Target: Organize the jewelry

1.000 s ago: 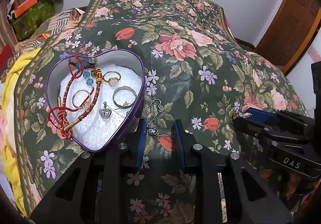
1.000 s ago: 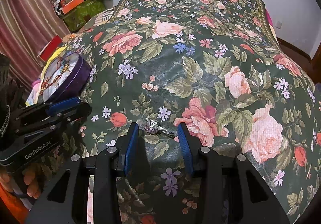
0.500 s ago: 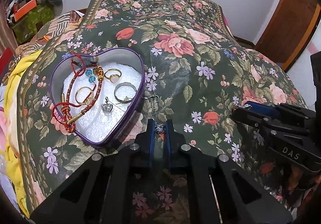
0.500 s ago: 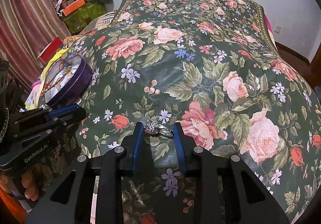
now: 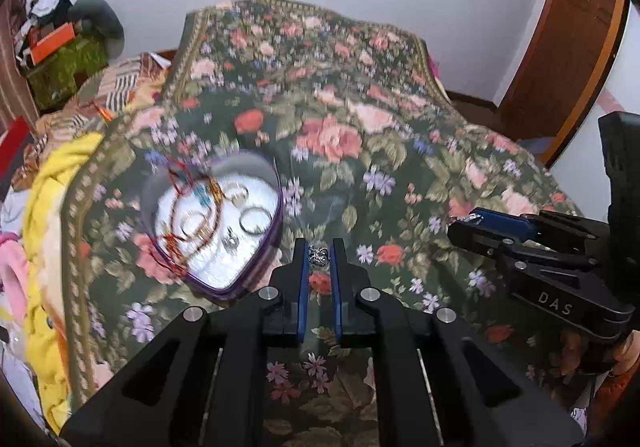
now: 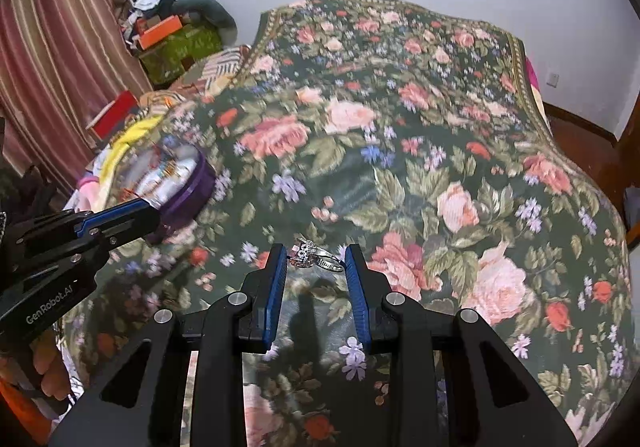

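On floral bedspread (image 5: 352, 135): heart tin (image 5: 276, 183) holding rings, red cord, charm. Left gripper (image 5: 319, 253) clamped on earring (image 5: 319, 257), raised just beside tin. Right gripper (image 6: 316, 259) clamped on ring (image 6: 316, 255), above bedspread, well apart from tin.

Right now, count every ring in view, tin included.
4. In the heart tin: a gold ring at the back, a silver band on the right, a second gold hoop under the red cord. A jewelled ring sits in the right tool. Blur may hide others.
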Available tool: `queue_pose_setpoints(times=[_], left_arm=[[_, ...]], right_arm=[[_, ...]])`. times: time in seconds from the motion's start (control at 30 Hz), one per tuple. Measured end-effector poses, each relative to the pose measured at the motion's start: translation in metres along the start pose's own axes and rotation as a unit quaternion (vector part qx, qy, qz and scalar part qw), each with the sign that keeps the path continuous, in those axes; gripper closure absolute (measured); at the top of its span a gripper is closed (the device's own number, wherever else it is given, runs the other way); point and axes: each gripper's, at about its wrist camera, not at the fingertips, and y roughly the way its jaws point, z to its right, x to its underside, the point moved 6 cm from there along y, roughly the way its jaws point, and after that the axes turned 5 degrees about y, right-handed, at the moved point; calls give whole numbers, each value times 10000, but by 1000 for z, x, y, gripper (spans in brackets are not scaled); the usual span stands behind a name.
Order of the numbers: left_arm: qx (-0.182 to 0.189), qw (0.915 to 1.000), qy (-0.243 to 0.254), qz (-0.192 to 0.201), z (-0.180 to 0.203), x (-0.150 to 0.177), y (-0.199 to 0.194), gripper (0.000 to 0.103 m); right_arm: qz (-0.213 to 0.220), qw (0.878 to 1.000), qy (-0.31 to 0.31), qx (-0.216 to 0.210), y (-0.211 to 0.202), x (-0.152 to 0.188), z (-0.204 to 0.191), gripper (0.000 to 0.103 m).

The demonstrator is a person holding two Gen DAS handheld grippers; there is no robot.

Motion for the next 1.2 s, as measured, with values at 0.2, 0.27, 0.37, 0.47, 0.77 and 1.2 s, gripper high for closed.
queue_pose_setpoints(times=[0.2, 0.27, 0.37, 0.47, 0.77, 1.2], left_arm=[[-22, 9994, 36, 336, 1, -13, -30, 95], [-51, 9990, 39, 449, 0, -16, -40, 95], [-91, 9982, 31, 584, -4, -20, -53, 95], [-161, 9974, 21, 706, -10, -23, -65, 95], [-383, 9943, -107, 993, -37, -29, -91, 95], [-454, 9930, -356, 1030, -72, -29, -87, 95]], right_arm=[[318, 9994, -120, -113, -22, -14, -18, 76], [403, 9989, -165, -149, -28, -18, -25, 76], [507, 9983, -211, -219, -34, -22, -34, 76], [611, 9973, -266, -321, -38, -28, -46, 76], [753, 9943, -476, -592, -39, -40, -80, 76], [287, 9967, -702, -284, -8, -17, -69, 73]])
